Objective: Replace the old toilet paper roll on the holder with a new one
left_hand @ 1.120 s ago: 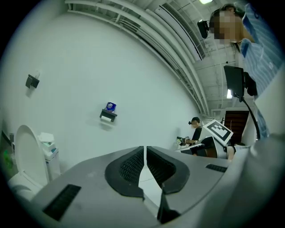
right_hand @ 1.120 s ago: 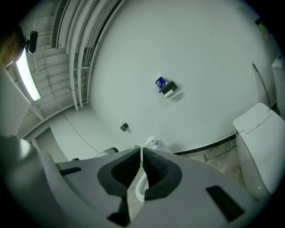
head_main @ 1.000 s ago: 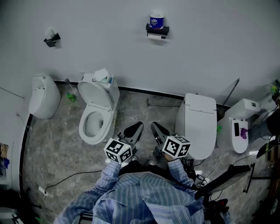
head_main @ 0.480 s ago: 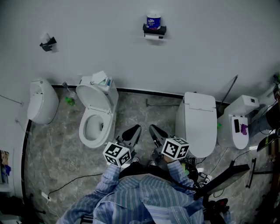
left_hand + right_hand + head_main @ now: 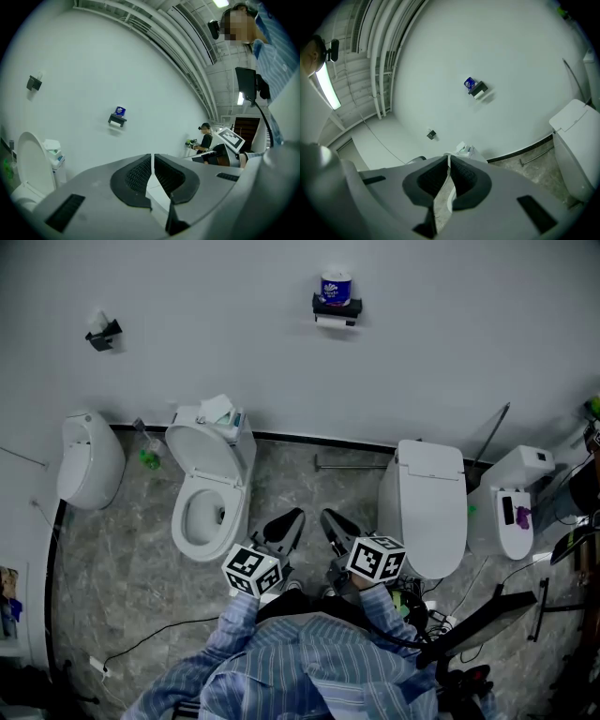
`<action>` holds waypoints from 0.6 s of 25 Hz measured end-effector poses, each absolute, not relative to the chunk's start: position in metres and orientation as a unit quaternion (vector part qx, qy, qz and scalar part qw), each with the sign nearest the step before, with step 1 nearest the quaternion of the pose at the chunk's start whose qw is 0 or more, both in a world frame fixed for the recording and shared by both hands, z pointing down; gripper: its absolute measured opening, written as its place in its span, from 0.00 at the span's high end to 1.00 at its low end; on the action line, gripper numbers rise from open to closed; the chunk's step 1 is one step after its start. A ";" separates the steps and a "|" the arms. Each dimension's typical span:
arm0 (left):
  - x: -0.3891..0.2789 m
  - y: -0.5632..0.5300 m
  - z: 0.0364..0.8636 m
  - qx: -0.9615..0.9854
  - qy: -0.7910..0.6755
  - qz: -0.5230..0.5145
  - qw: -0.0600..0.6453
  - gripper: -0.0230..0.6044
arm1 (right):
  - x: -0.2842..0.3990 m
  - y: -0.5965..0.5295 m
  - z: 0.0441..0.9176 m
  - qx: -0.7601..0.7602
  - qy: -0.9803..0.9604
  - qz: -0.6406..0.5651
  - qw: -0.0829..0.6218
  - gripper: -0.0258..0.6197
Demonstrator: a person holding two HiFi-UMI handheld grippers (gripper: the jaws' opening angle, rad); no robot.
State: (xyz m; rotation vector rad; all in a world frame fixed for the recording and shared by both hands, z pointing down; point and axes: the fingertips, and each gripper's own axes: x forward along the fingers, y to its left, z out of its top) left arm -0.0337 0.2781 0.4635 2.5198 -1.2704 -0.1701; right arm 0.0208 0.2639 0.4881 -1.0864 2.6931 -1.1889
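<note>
a person (image 5: 309, 667) faces a white wall with the left gripper (image 5: 153, 157) and right gripper (image 5: 448, 158) held out side by side, each with its jaws pressed together on nothing. the holder (image 5: 337, 306) hangs high on that wall, well apart from both. a new roll (image 5: 336, 287) in its blue wrapper stands on top of it, and the old roll (image 5: 334, 322) shows as a pale strip just beneath. nothing of the swap looks begun.

the likely trouble lies at the holder itself: reaching under for the old roll could nudge the wrapped one off its perch (it seems to rest there loose), and it would drop to the stone floor (image 5: 291, 479) near the open toilet (image 5: 208, 502). a cable (image 5: 159, 626) trailing across the floor by the person's feet could also catch a step on the way over.
</note>
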 end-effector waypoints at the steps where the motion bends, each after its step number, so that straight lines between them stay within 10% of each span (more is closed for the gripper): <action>1: -0.037 0.278 0.464 0.881 -0.442 -0.060 0.157 0.93 | 0.017 0.265 0.488 -0.346 0.858 -0.379 0.002 0.93; 15: -0.053 0.267 0.491 0.886 -0.422 -0.048 0.188 0.93 | 0.008 0.263 0.510 -0.370 0.838 -0.401 0.002 0.93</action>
